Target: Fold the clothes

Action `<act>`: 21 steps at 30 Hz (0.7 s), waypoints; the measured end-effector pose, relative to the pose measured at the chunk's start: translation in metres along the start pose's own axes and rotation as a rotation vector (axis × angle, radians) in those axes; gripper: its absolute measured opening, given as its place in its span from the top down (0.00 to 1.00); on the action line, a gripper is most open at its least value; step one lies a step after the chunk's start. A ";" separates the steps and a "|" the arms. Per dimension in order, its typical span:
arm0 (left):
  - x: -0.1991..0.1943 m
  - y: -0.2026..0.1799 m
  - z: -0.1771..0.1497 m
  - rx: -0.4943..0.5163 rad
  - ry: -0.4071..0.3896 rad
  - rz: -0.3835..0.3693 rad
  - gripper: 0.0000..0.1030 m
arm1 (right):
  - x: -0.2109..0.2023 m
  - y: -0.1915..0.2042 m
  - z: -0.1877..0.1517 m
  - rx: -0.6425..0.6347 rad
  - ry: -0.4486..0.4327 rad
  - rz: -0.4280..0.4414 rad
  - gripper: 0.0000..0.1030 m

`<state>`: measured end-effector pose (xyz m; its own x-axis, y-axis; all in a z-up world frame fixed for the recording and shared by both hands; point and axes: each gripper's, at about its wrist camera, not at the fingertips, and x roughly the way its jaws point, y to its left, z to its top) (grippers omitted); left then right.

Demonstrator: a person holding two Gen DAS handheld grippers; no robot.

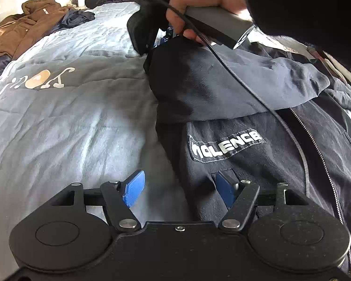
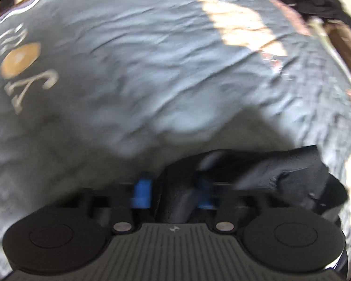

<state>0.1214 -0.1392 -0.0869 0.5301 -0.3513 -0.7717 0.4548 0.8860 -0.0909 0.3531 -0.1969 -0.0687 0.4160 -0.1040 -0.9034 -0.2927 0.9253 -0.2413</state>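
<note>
Right claw [image 2: 173,193] pinches dark jacket [image 1: 257,164] cloth; left claw [image 1: 180,189] gapes empty, the left view shows.

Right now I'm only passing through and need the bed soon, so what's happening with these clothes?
A person is folding a dark zip jacket on the grey bedspread with two handheld grippers. The right gripper has pinched a dark fold, apparently the sleeve, which lies across the jacket's chest. The left gripper is open at the jacket's edge, gripping nothing. A brown garment waits further up the bed.
</note>
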 end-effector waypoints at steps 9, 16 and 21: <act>-0.005 -0.010 0.003 0.003 -0.041 0.016 0.36 | -0.028 -0.081 -0.006 0.541 -0.281 0.232 0.92; -0.003 -0.020 -0.001 0.191 -0.144 0.180 0.29 | -0.022 -0.090 -0.001 0.553 -0.273 0.236 0.78; 0.008 -0.039 -0.004 0.444 -0.290 0.369 0.29 | -0.064 -0.071 0.004 0.260 -0.288 0.200 0.51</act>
<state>0.1047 -0.1753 -0.0921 0.8519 -0.1706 -0.4952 0.4258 0.7762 0.4650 0.3510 -0.2542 0.0080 0.6070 0.1588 -0.7787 -0.1807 0.9817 0.0593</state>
